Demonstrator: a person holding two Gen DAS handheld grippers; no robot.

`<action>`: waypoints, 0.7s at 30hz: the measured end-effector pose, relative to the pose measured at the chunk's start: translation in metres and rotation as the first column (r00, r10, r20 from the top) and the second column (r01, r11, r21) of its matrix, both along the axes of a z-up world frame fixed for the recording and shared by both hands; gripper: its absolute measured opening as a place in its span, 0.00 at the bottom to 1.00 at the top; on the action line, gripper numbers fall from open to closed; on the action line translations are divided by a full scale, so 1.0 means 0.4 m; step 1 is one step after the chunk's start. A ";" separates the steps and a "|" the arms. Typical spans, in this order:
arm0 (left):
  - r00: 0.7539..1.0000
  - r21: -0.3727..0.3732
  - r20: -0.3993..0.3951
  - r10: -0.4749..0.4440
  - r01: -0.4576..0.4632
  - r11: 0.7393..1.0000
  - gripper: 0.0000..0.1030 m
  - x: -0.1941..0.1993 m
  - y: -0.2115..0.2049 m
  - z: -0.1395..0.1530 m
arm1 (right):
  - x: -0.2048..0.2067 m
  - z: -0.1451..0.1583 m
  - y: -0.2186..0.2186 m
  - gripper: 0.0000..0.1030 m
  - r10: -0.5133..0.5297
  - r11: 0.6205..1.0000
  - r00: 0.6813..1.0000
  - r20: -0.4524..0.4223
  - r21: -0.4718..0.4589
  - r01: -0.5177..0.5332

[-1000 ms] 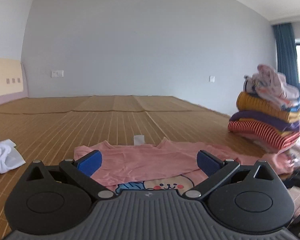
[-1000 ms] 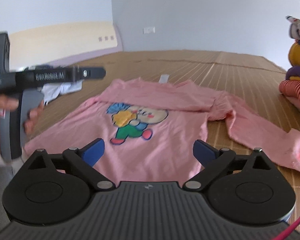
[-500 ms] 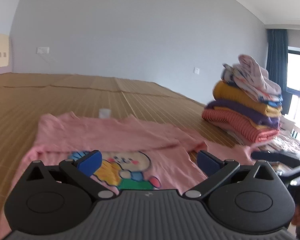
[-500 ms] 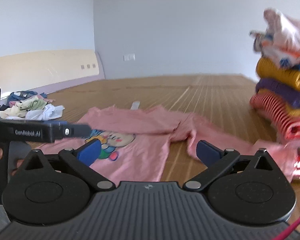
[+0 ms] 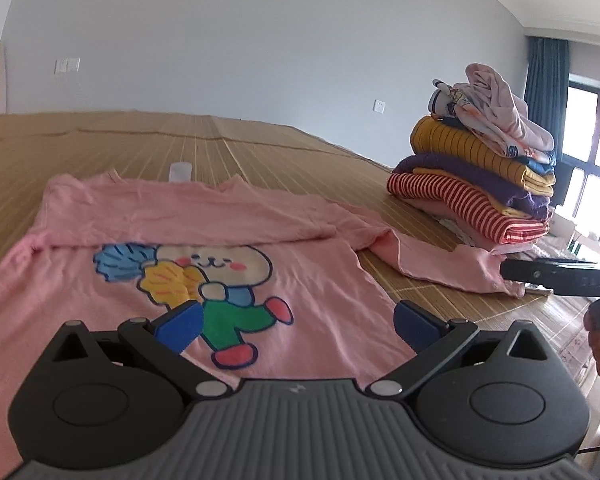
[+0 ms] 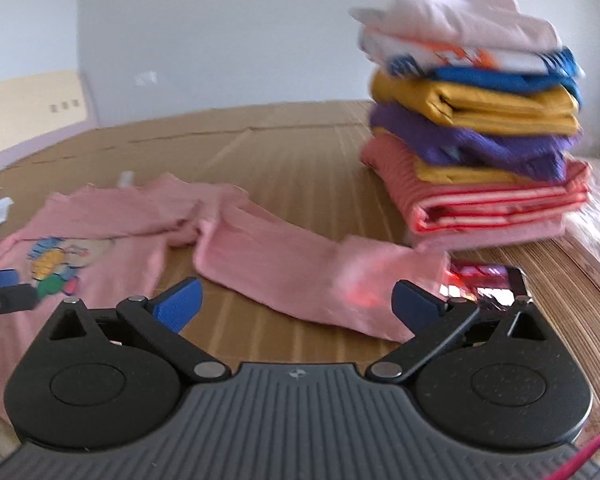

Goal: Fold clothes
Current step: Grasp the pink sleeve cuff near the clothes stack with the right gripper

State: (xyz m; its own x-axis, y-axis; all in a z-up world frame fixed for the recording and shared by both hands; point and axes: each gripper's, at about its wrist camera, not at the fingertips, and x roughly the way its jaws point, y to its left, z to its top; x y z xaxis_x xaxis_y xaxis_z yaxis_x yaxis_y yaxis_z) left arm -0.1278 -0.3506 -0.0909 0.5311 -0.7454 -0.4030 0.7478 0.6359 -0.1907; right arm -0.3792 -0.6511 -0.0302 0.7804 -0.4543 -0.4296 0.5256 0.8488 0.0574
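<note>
We see the pink shirt [image 5: 308,280] (cartoon print up, no readable writing) flat on the bamboo mat [image 5: 228,152]; left gripper [image 5: 296,322] and right gripper [image 6: 296,300] both spread wide, empty.

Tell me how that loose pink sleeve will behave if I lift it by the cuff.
The sleeve lies flat and creased on the mat, so it will probably droop limply. It joins the shirt, so lifting far may drag the body. It looks thin, likely light.
</note>
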 end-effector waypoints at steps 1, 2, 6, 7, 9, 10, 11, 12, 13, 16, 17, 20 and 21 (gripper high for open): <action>1.000 -0.005 -0.006 0.003 -0.003 1.000 1.00 0.002 0.001 -0.003 | -0.002 -0.003 -0.005 0.97 -0.015 1.000 1.000 -0.007 -0.002 0.015; 1.000 -0.011 -0.014 0.006 -0.006 1.000 1.00 0.005 0.004 -0.007 | -0.009 -0.005 -0.010 0.95 -0.037 0.999 0.999 -0.013 -0.006 0.037; 0.998 -0.024 -0.054 0.013 -0.014 1.000 1.00 0.018 0.010 -0.023 | -0.019 -0.022 -0.038 0.69 -0.092 0.993 0.995 -0.048 0.068 0.095; 0.998 -0.024 -0.060 0.013 -0.014 1.000 1.00 0.020 0.011 -0.027 | -0.019 -0.029 -0.046 0.67 -0.107 0.989 0.992 -0.059 0.096 0.113; 0.998 -0.019 -0.065 0.010 -0.012 1.000 1.00 0.021 0.010 -0.031 | -0.018 -0.041 -0.060 0.64 -0.138 0.981 0.988 -0.073 0.125 0.147; 0.998 -0.016 -0.064 0.010 -0.011 1.000 1.00 0.020 0.009 -0.032 | -0.019 -0.043 -0.064 0.64 -0.154 0.977 0.985 -0.074 0.134 0.163; 0.998 -0.014 -0.062 0.008 -0.009 1.000 1.00 0.019 0.009 -0.033 | -0.020 -0.045 -0.068 0.64 -0.170 0.973 0.983 -0.074 0.144 0.179; 0.998 -0.014 -0.060 0.006 -0.006 1.000 1.00 0.019 0.009 -0.034 | -0.022 -0.047 -0.073 0.64 -0.185 0.969 0.980 -0.074 0.154 0.195; 0.998 -0.016 -0.060 0.002 -0.003 1.000 1.00 0.019 0.009 -0.034 | -0.025 -0.048 -0.078 0.64 -0.195 0.965 0.979 -0.066 0.165 0.203; 0.998 -0.017 -0.065 -0.002 0.001 1.000 1.00 0.020 0.009 -0.036 | -0.028 -0.045 -0.096 0.63 -0.217 0.955 0.975 -0.044 0.199 0.221; 0.998 -0.018 -0.066 -0.003 0.002 1.000 1.00 0.020 0.009 -0.036 | -0.024 -0.043 -0.102 0.62 -0.221 0.951 0.974 -0.041 0.211 0.224; 0.998 -0.016 -0.067 -0.003 0.002 1.000 1.00 0.020 0.008 -0.037 | -0.013 -0.036 -0.111 0.50 -0.233 0.948 0.971 -0.056 0.207 0.240; 0.998 -0.016 -0.067 -0.003 0.002 1.000 1.00 0.020 0.007 -0.036 | -0.009 -0.036 -0.111 0.40 -0.237 0.950 0.969 -0.070 0.194 0.246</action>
